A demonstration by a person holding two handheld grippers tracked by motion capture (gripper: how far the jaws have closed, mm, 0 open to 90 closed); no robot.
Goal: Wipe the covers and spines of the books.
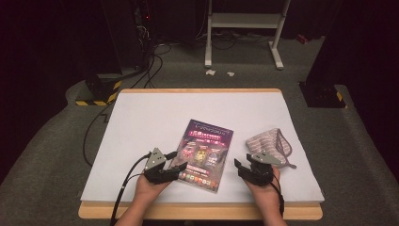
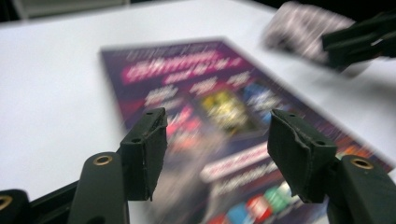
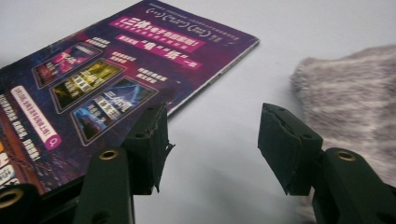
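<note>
Nearest the bench's front edge, two hands come up from below, each holding a tool. The left tool [image 1: 176, 170] sits at the near left corner of the booklet [image 1: 203, 153], its tips over the cover's lower left edge; in the left gripper view its jaws stand apart with the blurred purple cover showing between them, and nothing is pressed by the pads. Whether the tips touch the cover cannot be told. The right tool [image 1: 241, 165] hovers just right of the booklet's near right corner, above bare white bench [image 1: 141, 122]; in the right gripper view its jaws are also apart, with only white surface in the gap, the booklet [image 3: 116, 70] to one side and the pouch [image 3: 355, 102] to the other.

The booklet lies flat near the middle of the bench, slightly turned, its purple cover with small coloured panels facing up. Just right of it and a little farther back lies a striped knitted pouch [image 1: 269, 143], close to the right tool and apart from the booklet.

Beyond the bench, on grey carpet, cables [image 1: 150, 66] trail at the left and a white metal frame [image 1: 244, 33] stands at the back.
</note>
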